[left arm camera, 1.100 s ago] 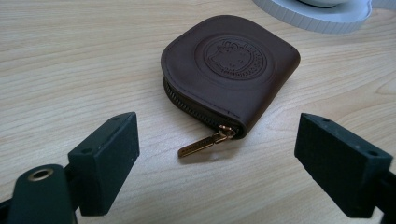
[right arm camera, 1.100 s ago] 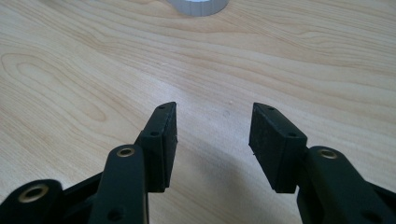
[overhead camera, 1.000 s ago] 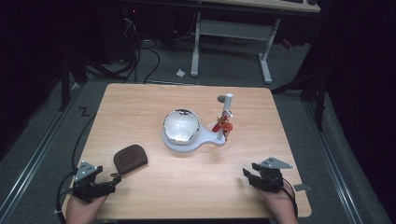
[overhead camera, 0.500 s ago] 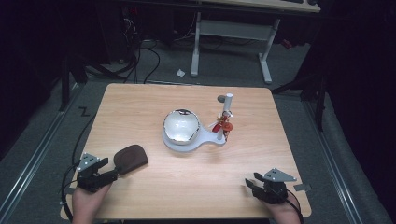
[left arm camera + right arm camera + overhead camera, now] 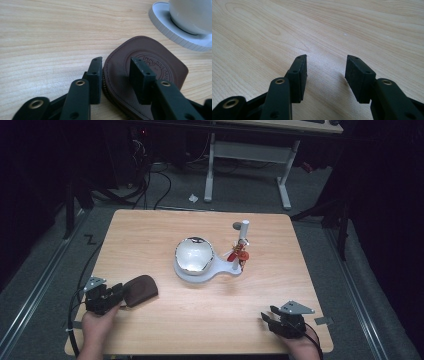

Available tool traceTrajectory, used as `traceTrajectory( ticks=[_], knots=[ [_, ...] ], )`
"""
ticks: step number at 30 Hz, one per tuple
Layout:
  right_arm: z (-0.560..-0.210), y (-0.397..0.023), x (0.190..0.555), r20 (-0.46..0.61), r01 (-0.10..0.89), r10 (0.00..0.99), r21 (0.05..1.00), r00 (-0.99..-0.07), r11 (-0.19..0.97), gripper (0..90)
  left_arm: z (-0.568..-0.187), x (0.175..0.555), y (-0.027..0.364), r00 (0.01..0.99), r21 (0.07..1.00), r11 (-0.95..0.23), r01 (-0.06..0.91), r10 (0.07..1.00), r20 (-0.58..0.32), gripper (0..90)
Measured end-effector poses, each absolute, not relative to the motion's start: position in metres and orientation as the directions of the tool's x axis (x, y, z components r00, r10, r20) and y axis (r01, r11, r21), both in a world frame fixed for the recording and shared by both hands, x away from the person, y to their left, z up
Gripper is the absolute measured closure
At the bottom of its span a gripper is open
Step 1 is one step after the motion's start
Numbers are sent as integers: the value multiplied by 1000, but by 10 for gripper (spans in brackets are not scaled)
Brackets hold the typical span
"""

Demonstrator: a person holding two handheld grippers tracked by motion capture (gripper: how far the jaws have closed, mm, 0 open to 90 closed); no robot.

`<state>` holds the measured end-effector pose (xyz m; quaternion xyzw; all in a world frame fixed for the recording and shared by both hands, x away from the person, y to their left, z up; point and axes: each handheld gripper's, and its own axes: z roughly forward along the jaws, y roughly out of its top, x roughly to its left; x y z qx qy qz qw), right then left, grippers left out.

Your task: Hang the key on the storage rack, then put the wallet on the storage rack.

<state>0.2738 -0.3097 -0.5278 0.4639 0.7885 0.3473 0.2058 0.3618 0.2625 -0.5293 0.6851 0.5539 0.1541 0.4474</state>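
A brown leather pouch [image 5: 140, 289] is seen in the high view lying flat on the near left part of the wooden table [image 5: 200, 320], with the left gripper [image 5: 116, 296] brought up against its near left edge. The left gripper view gives what the high view cannot: the jaws straddle the pouch's [image 5: 150, 62] zippered edge, one jaw at the outer side of that edge and the other over the embossed round stamp on the leather. The jaws have just been closing with the pouch between them; whether the pads already press on the leather cannot be told. The same view shows the ribbed rim of a white stand [image 5: 170, 27] just beyond the pouch.

From above, that stand [image 5: 220, 270] is seen near the table's middle, carrying a shiny rounded bowl [image 5: 194, 255] and a white upright post [image 5: 244, 232] with small red parts [image 5: 239, 255] at its foot; these lie well apart from the pouch.

The right gripper [image 5: 267, 319] is held at the near right of the table. In the right gripper view its jaws stand apart over bare wood, with nothing between them.
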Motion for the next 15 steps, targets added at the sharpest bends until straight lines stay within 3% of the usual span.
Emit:
traceTrajectory(
  ticks=[6,9,15],
  knots=[
    [-527,-311,272,6,592,879,742,-476,316,525,-535,360,268,329,775,67,628,880,-342,685],
    [-527,-311,273,13,597,884,743,-468,305,525,-534,359,267,331,784,52,619,888,-319,696],
    [-527,-308,277,16,595,883,745,-470,303,526,-537,356,270,314,783,80,617,887,-338,813]
  ],
)
